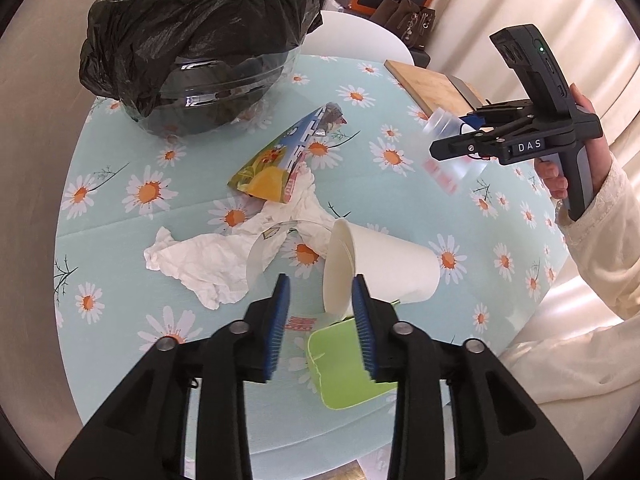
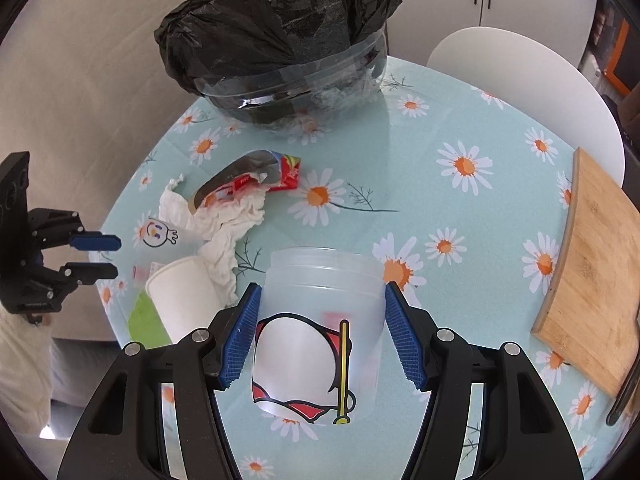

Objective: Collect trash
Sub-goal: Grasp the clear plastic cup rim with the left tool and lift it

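My right gripper is shut on a clear plastic cup with a cartoon print and holds it above the table; it also shows in the left wrist view. My left gripper is open, low over a tipped white paper cup, a second clear cup and a green piece. A crumpled white tissue and a colourful snack wrapper lie in the middle. A bin with a black bag stands at the far side.
The round table has a daisy-print cloth. A wooden board lies at the right edge. A white chair stands behind the table. A beige wall is on the left.
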{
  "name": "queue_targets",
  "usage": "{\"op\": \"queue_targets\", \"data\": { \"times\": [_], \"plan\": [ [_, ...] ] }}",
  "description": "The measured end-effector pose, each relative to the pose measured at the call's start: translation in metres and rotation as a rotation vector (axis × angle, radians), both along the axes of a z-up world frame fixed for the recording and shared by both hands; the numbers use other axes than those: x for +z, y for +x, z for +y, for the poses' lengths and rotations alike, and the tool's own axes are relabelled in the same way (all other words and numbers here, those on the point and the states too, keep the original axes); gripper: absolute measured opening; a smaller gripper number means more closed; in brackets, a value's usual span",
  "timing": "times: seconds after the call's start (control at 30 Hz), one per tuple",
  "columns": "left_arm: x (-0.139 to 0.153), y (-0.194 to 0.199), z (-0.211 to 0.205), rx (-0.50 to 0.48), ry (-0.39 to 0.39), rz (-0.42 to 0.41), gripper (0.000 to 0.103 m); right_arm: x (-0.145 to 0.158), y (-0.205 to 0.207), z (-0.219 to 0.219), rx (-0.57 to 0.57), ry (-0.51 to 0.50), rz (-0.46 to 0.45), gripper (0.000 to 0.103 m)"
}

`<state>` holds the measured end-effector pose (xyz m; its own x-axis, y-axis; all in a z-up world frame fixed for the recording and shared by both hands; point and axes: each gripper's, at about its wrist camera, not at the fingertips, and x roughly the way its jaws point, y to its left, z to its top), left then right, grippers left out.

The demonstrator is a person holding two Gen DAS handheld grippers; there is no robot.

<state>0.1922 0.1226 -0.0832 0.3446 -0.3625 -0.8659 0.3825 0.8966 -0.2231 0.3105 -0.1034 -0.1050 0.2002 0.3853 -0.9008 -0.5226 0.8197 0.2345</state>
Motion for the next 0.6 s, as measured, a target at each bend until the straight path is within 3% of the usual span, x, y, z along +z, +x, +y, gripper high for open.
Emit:
{"op": "queue_targets", "data": {
  "times": [0.17,0.23,0.37,0.6],
  "plan": [
    [0.004,0.004,0.004,-0.023,-0.015,-0.012,0.067,-0.003,-0.002,-0.005,-0.046,0.001,0.012,0.058],
    [0.004,0.010,0.004,-0.053,-0.022,-0.011,0.075,-0.002,-0.003,-0.006,-0.070,-0.001,0.013,0.058],
    [-0.004,0.026,0.001,-0.125,-0.029,0.019,0.083,0.002,-0.003,-0.010,-0.129,-0.006,0.017,0.058],
    [-0.023,0.041,-0.009,-0.258,0.034,0.064,0.085,0.007,-0.007,-0.016,-0.234,-0.020,0.028,0.058]
  ]
}}
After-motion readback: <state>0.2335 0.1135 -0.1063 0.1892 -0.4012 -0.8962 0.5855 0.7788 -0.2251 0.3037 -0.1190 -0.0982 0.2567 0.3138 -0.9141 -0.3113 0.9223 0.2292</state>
